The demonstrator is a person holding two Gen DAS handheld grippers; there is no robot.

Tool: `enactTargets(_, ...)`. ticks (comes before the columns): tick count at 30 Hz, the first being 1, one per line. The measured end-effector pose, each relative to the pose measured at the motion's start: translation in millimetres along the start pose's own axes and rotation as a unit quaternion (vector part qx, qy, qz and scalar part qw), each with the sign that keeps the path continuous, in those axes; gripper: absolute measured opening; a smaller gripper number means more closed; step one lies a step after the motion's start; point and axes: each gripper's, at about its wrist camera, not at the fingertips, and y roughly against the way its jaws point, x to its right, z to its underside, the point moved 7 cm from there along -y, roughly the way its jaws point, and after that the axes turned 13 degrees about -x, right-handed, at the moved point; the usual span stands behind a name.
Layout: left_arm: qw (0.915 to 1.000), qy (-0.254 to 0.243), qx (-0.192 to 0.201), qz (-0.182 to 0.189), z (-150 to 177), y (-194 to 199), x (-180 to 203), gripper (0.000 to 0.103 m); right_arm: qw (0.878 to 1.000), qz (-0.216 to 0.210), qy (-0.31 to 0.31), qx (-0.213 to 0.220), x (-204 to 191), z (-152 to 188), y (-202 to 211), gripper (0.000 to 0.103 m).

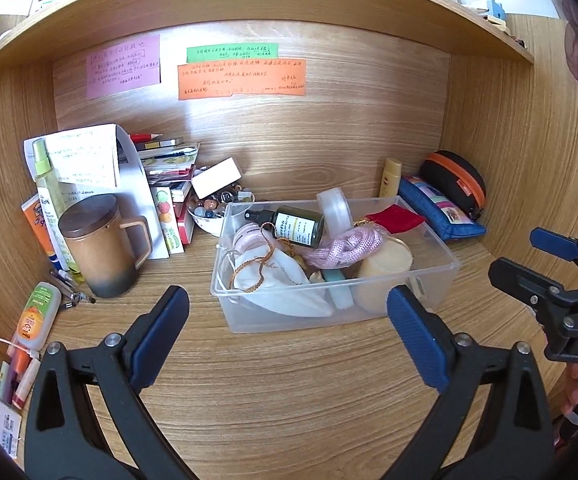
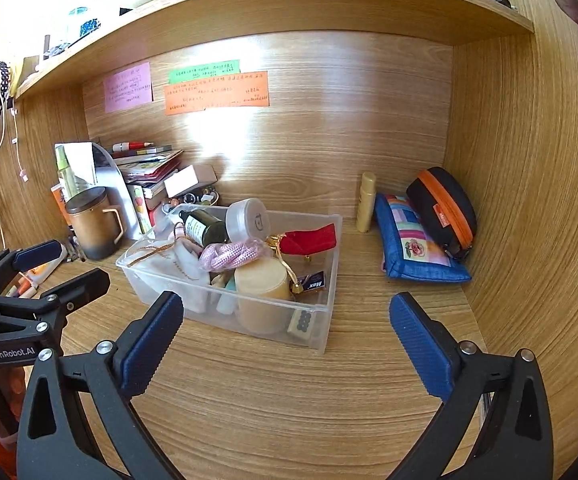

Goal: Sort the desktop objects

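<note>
A clear plastic bin [image 1: 441, 276] [image 2: 329, 248] stands mid-desk. It holds a dark green spray bottle [image 1: 297, 226], a white round jar [image 2: 247, 220], a red pouch [image 2: 313, 238], a pink cord [image 1: 349, 246], a white drawstring bag [image 1: 277, 276] and a cream tub [image 2: 263, 280]. My left gripper [image 1: 289, 300] hangs open just in front of the bin with nothing between its fingers. My right gripper [image 2: 285, 302] is also open and empty, in front of the bin's near right corner. Each gripper shows at the edge of the other's view.
A lidded brown mug [image 1: 99, 248], a green spray bottle [image 1: 47, 188], stacked books [image 1: 165, 156] and a bowl of beads [image 1: 209, 210] crowd the left. A blue patchwork pouch [image 2: 413, 246], a black case with an orange zip [image 2: 445, 208] and a yellow tube [image 2: 367, 202] sit at the right. A shelf [image 1: 289, 4] overhangs.
</note>
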Motion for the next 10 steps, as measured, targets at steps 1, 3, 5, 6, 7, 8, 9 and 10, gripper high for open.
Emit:
enactTargets(1, 1.0000, -0.001, 0.001, 0.001, 0.8, 0.4, 0.4, 0.101, 1.000, 0.000, 0.000, -0.001, 0.4, 0.6, -0.8, 0.103)
enactTargets(3, 1.0000, 0.001, 0.002, 0.000, 1.6, 0.6, -0.1, 0.101, 1.000, 0.003, 0.000, -0.005, 1.2, 2.6, -2.1, 0.103)
enactTargets(5, 1.0000, 0.004, 0.003, 0.005, 1.8, 1.1, -0.6, 0.101, 1.000, 0.007, 0.001, -0.007, 1.9, 4.1, -2.4, 0.103)
enactTargets(6, 1.0000, 0.005, 0.004, 0.008, 1.5, 1.4, -0.5, 0.101, 1.000, 0.007, 0.002, -0.006, 2.1, 4.4, -2.0, 0.103)
enactTargets(7, 0.9999, 0.007, 0.005, 0.007, 1.2, 1.9, -0.5, 0.101, 1.000, 0.008, 0.002, -0.006, 2.3, 4.2, -1.7, 0.103)
enactTargets(8, 0.9999, 0.007, 0.007, 0.007, 0.5, 2.5, -0.5, 0.101, 1.000, 0.009, 0.002, -0.005, 2.7, 4.1, -1.0, 0.103)
enactTargets(9, 0.9999, 0.008, 0.008, 0.007, 0.0, 2.7, -0.6, 0.101, 1.000, 0.009, 0.003, -0.004, 3.1, 3.8, -0.4, 0.103)
enactTargets(10, 0.9999, 0.008, 0.008, 0.007, -0.6, 2.7, -0.9, 0.101, 1.000, 0.011, 0.002, -0.004, 3.6, 3.4, 0.2, 0.103)
